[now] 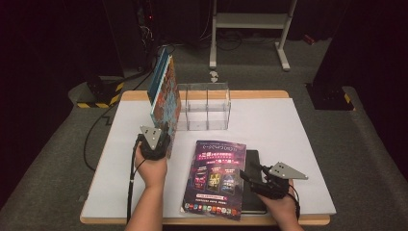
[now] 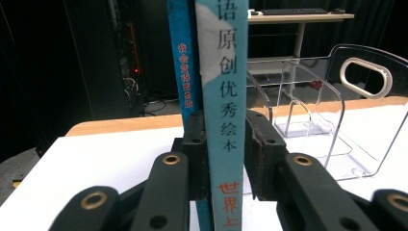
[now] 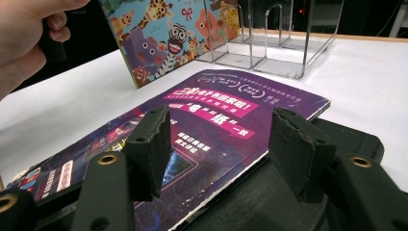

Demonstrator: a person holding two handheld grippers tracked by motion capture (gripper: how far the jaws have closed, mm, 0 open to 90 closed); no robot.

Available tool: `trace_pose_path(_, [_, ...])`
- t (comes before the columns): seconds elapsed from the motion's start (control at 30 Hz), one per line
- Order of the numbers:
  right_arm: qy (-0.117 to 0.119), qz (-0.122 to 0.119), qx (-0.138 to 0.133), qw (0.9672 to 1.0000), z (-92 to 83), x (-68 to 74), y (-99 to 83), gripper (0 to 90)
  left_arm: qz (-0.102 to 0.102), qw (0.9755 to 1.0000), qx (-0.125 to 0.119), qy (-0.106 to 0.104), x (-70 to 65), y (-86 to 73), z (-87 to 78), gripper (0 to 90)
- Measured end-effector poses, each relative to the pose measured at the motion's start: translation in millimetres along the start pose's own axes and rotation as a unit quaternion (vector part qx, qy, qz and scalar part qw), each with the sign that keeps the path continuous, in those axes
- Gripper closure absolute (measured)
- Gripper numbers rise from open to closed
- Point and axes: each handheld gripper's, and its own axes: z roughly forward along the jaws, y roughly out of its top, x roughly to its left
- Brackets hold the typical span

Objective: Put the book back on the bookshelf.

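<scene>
A tall picture book (image 1: 163,91) stands on edge on the white table top (image 1: 288,144), just left of a clear acrylic rack (image 1: 204,106). My left gripper (image 1: 162,135) is at its near edge. In the left gripper view the light blue spine (image 2: 223,72) sits between the black pads of my left gripper (image 2: 223,144), which close on it; a thinner blue spine (image 2: 183,62) rises right beside it. My right gripper (image 1: 252,173) hovers open over a purple magazine (image 1: 216,175) lying on a black notebook (image 1: 253,204). Nothing is between the jaws of the right gripper (image 3: 221,144).
The rack (image 2: 312,110) has upright dividers and a handle cut-out, and its slots hold nothing. A white desk frame (image 1: 250,21) stands beyond the table on the dark floor. A person's left hand (image 3: 29,43) shows at the upper left of the right gripper view.
</scene>
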Motion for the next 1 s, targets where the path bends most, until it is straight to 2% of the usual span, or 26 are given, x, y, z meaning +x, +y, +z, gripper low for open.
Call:
trace_pose_path(0.3, [0.000, -0.001, 0.001, 1.0000, 0.5, 0.2, -0.3, 40.2, -0.006, 0.9999, 0.004, -0.007, 0.4, 0.5, -0.3, 69.0])
trace_pose_path(1.0, [0.000, -0.002, 0.002, 1.0000, 0.9, 0.2, -0.6, 40.1, -0.011, 0.9999, 0.003, -0.008, 5.0, 0.5, -4.3, 67.5])
